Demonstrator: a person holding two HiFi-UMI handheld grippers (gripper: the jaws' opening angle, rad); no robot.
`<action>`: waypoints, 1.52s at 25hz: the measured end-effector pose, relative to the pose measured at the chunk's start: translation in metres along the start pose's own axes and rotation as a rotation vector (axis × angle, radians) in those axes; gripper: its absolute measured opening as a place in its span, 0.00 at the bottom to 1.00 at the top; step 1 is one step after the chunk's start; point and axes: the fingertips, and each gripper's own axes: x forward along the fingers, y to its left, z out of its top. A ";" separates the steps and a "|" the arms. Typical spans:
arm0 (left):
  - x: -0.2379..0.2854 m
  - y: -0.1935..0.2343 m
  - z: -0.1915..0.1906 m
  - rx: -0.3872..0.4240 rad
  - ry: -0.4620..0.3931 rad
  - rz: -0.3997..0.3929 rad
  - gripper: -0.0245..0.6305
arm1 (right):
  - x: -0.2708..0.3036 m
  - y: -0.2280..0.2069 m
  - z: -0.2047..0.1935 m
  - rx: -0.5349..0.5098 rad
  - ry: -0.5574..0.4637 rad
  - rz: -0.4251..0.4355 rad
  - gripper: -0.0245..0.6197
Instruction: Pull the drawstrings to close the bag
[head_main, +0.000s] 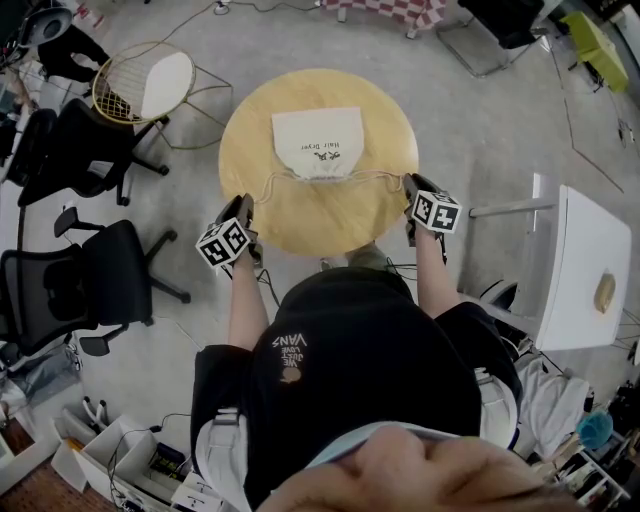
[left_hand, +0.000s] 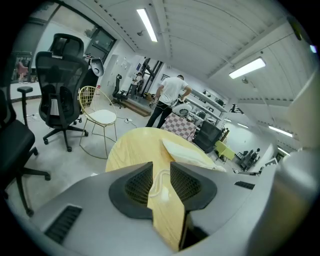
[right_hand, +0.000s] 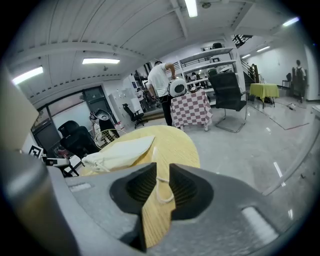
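Observation:
A white drawstring bag (head_main: 318, 143) lies on the round wooden table (head_main: 320, 222), its mouth gathered at the near side. One cord (head_main: 272, 181) runs left to my left gripper (head_main: 243, 203) at the table's left edge. The other cord (head_main: 375, 175) runs right to my right gripper (head_main: 411, 186). In the left gripper view the jaws of that gripper (left_hand: 161, 175) stand slightly apart, the knotted cord end (left_hand: 161, 181) lying loose in the gap and the bag (left_hand: 187, 152) beyond. In the right gripper view that gripper (right_hand: 162, 182) also shows a gap, with a cord loop (right_hand: 162, 192) in it.
A gold wire chair (head_main: 150, 80) with a white seat stands beyond the table on the left. Black office chairs (head_main: 85, 160) crowd the left side. A white table (head_main: 585, 270) is at my right. A person (right_hand: 160, 82) stands far off by a checkered table (right_hand: 190, 110).

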 end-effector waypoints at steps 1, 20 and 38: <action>0.000 -0.004 0.002 0.006 -0.006 -0.011 0.22 | -0.002 0.001 0.002 -0.002 -0.009 0.001 0.16; -0.025 -0.066 0.038 0.171 -0.115 -0.137 0.19 | -0.038 0.043 0.036 -0.097 -0.118 0.066 0.16; -0.036 -0.092 0.028 0.272 -0.140 -0.151 0.12 | -0.051 0.087 0.037 -0.177 -0.164 0.147 0.14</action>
